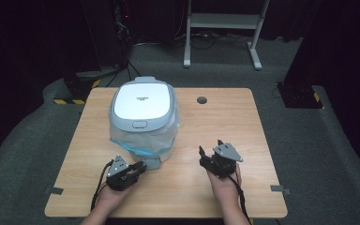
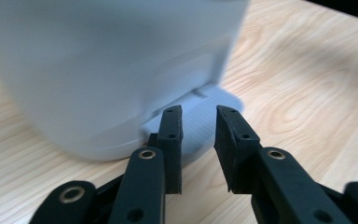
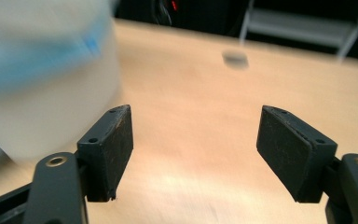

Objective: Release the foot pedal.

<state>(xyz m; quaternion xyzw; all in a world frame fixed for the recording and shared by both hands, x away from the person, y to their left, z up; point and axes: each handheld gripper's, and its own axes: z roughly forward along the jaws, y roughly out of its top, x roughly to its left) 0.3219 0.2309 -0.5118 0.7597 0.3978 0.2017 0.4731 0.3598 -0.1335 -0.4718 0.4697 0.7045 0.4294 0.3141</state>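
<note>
A grey pedal bin (image 1: 143, 112) with a white lid and a clear plastic liner stands on the left half of the wooden table (image 1: 225, 122). Its grey foot pedal (image 1: 153, 162) sticks out at the front of the base. My left gripper (image 1: 139, 168) sits low just in front of that pedal. In the left gripper view the gripper (image 2: 199, 112) has a narrow gap between its jaws, with the pedal (image 2: 223, 100) just past the tips and nothing between them. My right gripper (image 1: 210, 146) hovers to the right of the bin. Its jaws (image 3: 196, 112) stand wide apart and empty, with the bin (image 3: 42, 84) blurred at the left.
A dark round cable hole (image 1: 201, 100) lies in the table's far middle. A white metal stand (image 1: 222, 21) is on the grey floor behind the table. Small grey clips (image 1: 279, 189) sit at the table's front corners. Bare wood stretches right of the bin.
</note>
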